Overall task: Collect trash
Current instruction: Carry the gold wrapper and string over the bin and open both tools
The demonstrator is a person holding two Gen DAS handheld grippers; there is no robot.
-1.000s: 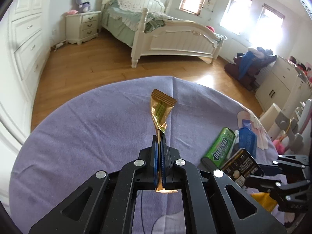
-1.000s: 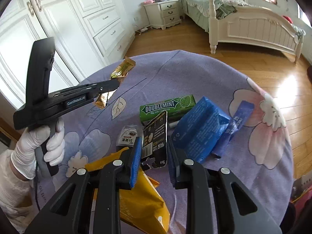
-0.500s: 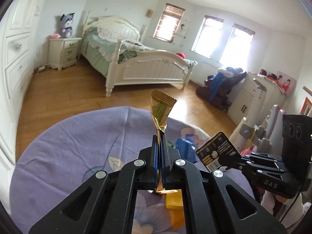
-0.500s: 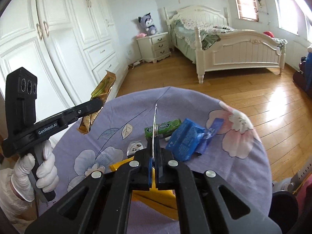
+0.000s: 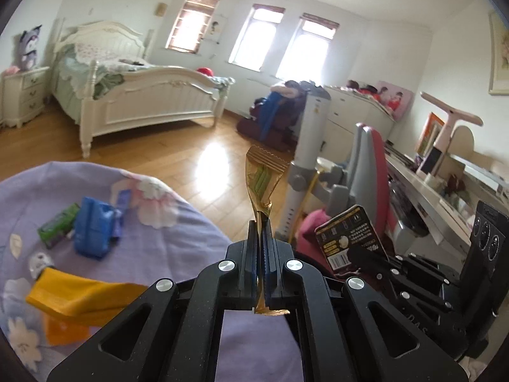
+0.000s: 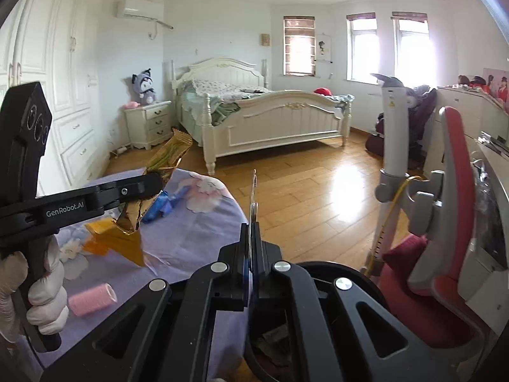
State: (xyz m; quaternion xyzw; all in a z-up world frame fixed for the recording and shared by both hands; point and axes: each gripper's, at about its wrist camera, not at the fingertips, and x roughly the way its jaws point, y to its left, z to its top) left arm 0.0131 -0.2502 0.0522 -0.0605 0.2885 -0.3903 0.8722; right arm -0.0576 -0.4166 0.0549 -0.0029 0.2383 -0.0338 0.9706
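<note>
My left gripper (image 5: 261, 226) is shut on a gold and green wrapper (image 5: 262, 172), held upright past the table's right edge; it also shows in the right wrist view (image 6: 170, 151). My right gripper (image 6: 253, 219) is shut on a flat black packet (image 5: 348, 238), seen edge-on in its own view (image 6: 254, 187). It hangs above a dark round bin (image 6: 318, 328) beside the table. On the purple flowered tablecloth (image 5: 178, 232) lie a yellow bag (image 5: 73, 293), a blue packet (image 5: 92, 226) and a green gum pack (image 5: 57, 224).
A pink hair roller (image 6: 92, 299) lies near the table's front edge. A pink and grey chair (image 6: 445, 222) and a desk (image 5: 439, 197) stand to the right. A white bed (image 6: 270, 121) stands across the wooden floor.
Both grippers have swung right, away from the table, each carrying its piece of trash. The right gripper closed on the black packet and lifted it off the table.
</note>
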